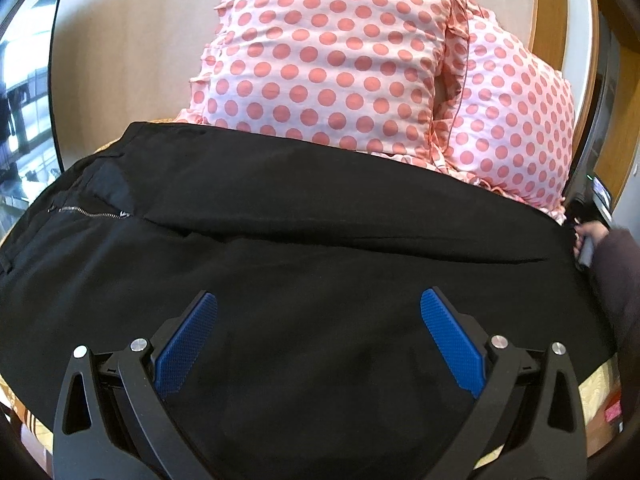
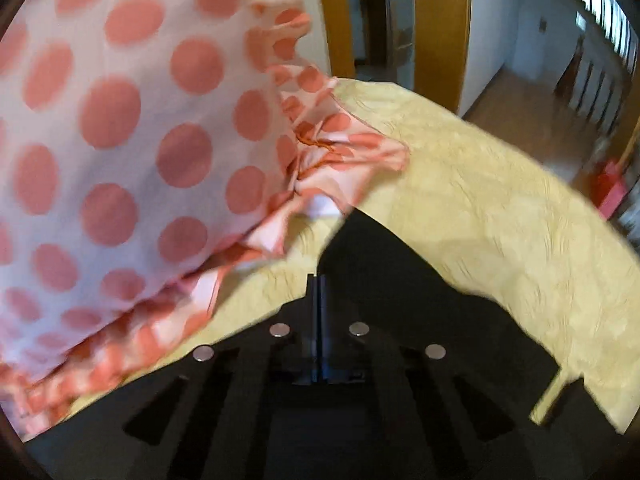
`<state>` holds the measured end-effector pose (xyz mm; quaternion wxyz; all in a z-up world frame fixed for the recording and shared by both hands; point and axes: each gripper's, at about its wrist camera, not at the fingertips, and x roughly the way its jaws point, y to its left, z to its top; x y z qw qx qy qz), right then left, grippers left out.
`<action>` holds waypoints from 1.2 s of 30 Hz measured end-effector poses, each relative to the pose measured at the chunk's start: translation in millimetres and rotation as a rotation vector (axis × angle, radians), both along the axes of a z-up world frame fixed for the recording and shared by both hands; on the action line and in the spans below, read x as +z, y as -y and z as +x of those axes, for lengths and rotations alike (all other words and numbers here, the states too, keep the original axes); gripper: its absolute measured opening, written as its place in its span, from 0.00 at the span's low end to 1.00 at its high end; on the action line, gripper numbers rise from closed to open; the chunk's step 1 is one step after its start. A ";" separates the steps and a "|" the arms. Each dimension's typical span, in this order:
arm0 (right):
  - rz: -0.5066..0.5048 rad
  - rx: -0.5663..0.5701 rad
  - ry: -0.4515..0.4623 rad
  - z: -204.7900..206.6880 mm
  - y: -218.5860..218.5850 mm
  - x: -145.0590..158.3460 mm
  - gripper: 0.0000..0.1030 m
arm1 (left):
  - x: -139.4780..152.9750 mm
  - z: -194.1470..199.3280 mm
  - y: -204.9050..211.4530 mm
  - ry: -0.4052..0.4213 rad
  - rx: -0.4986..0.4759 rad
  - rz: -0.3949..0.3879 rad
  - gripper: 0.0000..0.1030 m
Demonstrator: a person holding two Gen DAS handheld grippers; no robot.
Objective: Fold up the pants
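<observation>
Black pants (image 1: 304,216) lie spread across the bed, folded lengthwise, with the zipper (image 1: 90,213) at the left. My left gripper (image 1: 319,308) is open with blue pads (image 1: 188,348) just above the near part of the pants, holding nothing. My right gripper (image 2: 318,280) is shut on a black piece of the pants (image 2: 372,256) at their right end, over the yellow bedspread (image 2: 500,208). The hand holding the right gripper (image 1: 596,236) shows at the right edge of the left wrist view.
Two pink polka-dot pillows (image 1: 328,56) lean behind the pants; one (image 2: 112,140) is close on the left of the right gripper. A wooden door frame (image 2: 440,28) and wood floor (image 2: 520,112) lie beyond the bed's edge. A window (image 1: 24,112) is at far left.
</observation>
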<state>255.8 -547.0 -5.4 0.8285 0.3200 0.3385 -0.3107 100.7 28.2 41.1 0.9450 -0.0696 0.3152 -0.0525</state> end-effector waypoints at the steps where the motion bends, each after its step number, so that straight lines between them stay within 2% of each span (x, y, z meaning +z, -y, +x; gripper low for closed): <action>1: 0.020 0.012 0.072 -23.7 -2.8 6.3 0.01 | 0.4 -1.7 -2.4 0.001 -0.001 -0.011 0.99; 3: 0.047 0.030 0.168 -68.9 -15.8 19.3 0.01 | 1.7 -6.9 -8.2 0.010 0.000 -0.038 0.99; 6: 0.155 0.041 0.309 -152.6 -35.0 21.4 0.01 | 5.2 -17.4 -16.5 0.034 0.017 -0.052 0.99; 8: 0.237 0.031 0.352 -199.3 -43.7 7.0 0.01 | 7.8 -23.1 -20.5 0.045 0.031 -0.053 0.99; 11: 0.360 0.021 0.376 -237.3 -49.8 -17.9 0.01 | 13.2 -29.9 -26.6 0.070 0.035 -0.068 0.99; 13: 0.414 0.022 0.387 -238.4 -43.4 -31.5 0.02 | 19.3 -31.7 -30.4 0.083 0.043 -0.064 0.99; 15: 0.447 0.008 0.385 -237.7 -41.9 -34.8 0.09 | 24.1 -33.4 -33.1 0.099 0.040 -0.066 0.99; 17: 0.473 0.001 0.406 -236.4 -41.5 -36.1 0.23 | 30.3 -36.2 -40.0 0.129 0.036 -0.086 0.99; 18: 0.471 -0.003 0.414 -235.5 -42.3 -34.8 0.35 | 31.8 -37.5 -42.5 0.139 0.036 -0.093 0.99; 21: 0.468 -0.014 0.413 -237.7 -41.8 -36.4 0.36 | 40.6 -35.9 -54.3 0.154 0.091 -0.092 0.99; 24: 0.453 -0.015 0.413 -228.2 -37.0 -37.9 0.32 | 45.5 -23.3 -66.4 0.140 0.125 -0.111 0.99; 25: 0.454 -0.004 0.409 -222.0 -33.3 -40.9 0.11 | 46.9 -17.1 -70.1 0.133 0.131 -0.123 0.99; 26: 0.470 0.013 0.423 -218.0 -29.5 -44.3 0.02 | 49.3 -6.6 -73.7 0.120 0.132 -0.139 0.99; 28: 0.477 0.025 0.509 -227.0 -25.2 -39.8 0.02 | 52.2 14.7 -78.3 0.085 0.109 -0.163 0.99; 30: 0.411 0.032 0.575 -245.4 -24.6 -24.7 0.01 | 54.3 36.4 -80.0 0.059 0.087 -0.179 0.99; 36: 0.383 0.049 0.600 -260.3 -18.0 -16.1 0.01 | 42.8 140.6 -76.2 -0.099 0.112 -0.132 0.99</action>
